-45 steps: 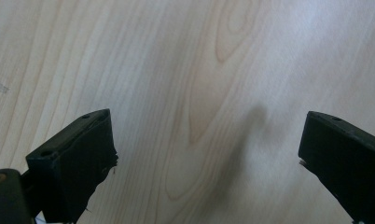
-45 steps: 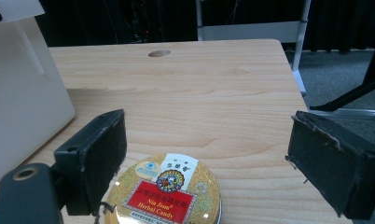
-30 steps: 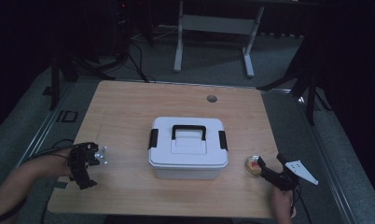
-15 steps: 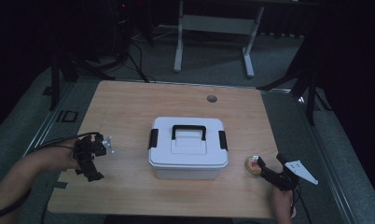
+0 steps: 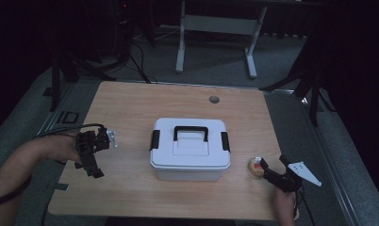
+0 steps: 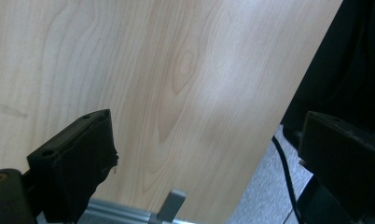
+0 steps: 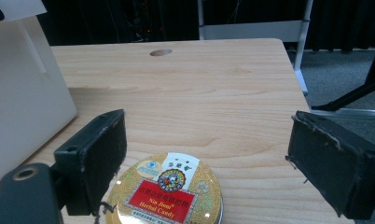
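Observation:
A white lidded box [image 5: 190,149] with a black handle and black side latches stands in the middle of the wooden table [image 5: 131,108]. To its right lies a small round gold candy tin [image 5: 254,168] with a red label. My right gripper [image 5: 273,165] is open just behind the tin; in the right gripper view the tin [image 7: 169,196] lies low between the spread jaws of the gripper [image 7: 204,158], touching neither. My left gripper [image 5: 87,168] is open over bare wood left of the box, and in the left gripper view the gripper [image 6: 209,158] holds nothing.
A round cable hole [image 5: 214,99] sits near the table's far edge. The box's white wall [image 7: 22,93] rises close at the left of the right gripper view. The table's edge [image 6: 269,135] runs near my left gripper. A metal stand [image 5: 216,23] is beyond the table.
My left gripper has moved right and a little away from the table's left edge, turning as it went. The right gripper and the tin have stayed put.

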Available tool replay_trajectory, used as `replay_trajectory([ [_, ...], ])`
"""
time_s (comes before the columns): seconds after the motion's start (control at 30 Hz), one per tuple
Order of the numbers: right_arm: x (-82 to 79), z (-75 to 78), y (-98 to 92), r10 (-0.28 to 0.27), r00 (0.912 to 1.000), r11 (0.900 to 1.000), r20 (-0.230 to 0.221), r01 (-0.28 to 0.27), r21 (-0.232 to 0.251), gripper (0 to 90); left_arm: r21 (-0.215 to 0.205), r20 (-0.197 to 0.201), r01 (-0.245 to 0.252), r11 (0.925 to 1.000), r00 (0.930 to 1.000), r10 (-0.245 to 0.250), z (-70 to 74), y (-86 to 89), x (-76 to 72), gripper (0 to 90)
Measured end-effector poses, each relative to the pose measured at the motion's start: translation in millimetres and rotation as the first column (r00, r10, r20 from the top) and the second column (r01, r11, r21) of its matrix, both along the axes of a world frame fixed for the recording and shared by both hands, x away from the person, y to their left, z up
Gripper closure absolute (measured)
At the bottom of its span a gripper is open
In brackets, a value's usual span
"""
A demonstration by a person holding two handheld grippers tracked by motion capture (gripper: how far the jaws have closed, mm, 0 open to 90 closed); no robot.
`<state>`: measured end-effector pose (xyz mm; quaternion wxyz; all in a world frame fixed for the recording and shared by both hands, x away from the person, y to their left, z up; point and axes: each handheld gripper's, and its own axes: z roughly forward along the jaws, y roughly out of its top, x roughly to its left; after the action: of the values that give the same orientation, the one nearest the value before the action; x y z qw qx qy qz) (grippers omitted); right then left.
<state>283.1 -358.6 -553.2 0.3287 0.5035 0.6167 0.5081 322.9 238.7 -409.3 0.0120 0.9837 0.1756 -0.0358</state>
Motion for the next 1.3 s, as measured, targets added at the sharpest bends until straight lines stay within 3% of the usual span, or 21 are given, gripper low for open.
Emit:
replay_trajectory([
  [0.1, 0.0, 0.0, 0.1, 0.000, 1.0000, 1.000, -0.001, 0.000, -0.001, 11.3, 0.031, 0.018, 0.002, 0.9995, 0.9998, -0.002, 11.2, -3.9, 1.9, 5.3],
  [0.2, 0.1, 0.0, 0.0, 0.001, 1.0000, 1.000, -0.001, -0.001, -0.001, 11.3, 0.023, 0.015, 0.006, 0.9997, 0.9999, -0.007, 18.5, -5.3, 3.9, 5.4],
  [0.3, 0.2, 0.0, 0.0, 0.002, 1.0000, 1.000, -0.001, -0.002, -0.003, 11.3, 0.035, 0.039, 0.018, 0.9992, 0.9991, -0.019, 30.8, -9.9, 5.4, 5.9],
  [0.67, 0.4, 0.0, -0.4, 0.004, 1.0000, 1.000, -0.001, -0.004, -0.003, 11.3, 0.052, 0.062, 0.041, 0.9978, 0.9971, -0.044, 57.2, -20.1, 10.2, 9.8],
  [0.7, 0.5, 0.0, -0.5, 0.005, 1.0000, 1.000, -0.001, -0.005, -0.002, 11.3, 0.050, 0.078, 0.046, 0.9977, 0.9957, -0.050, 62.8, -21.8, 10.7, 10.0],
  [0.93, 0.5, 0.0, -0.4, 0.007, 1.0000, 1.000, -0.001, -0.007, -0.002, 11.3, 0.054, 0.085, 0.061, 0.9967, 0.9943, -0.065, 72.7, -27.4, 11.6, 12.5],
  [1.2, 0.4, 0.0, -0.7, 0.009, 1.0000, 1.000, -0.003, -0.009, 0.001, 11.3, 0.020, 0.087, 0.057, 0.9982, 0.9945, -0.058, 72.2, -32.5, 15.3, 13.9],
  [1.3, 0.6, 0.0, -0.8, 0.010, 0.9999, 1.000, -0.003, -0.010, -0.001, 11.3, -0.033, 0.105, 0.049, 0.9983, 0.9934, -0.045, 74.4, -33.8, 19.2, 14.1],
])
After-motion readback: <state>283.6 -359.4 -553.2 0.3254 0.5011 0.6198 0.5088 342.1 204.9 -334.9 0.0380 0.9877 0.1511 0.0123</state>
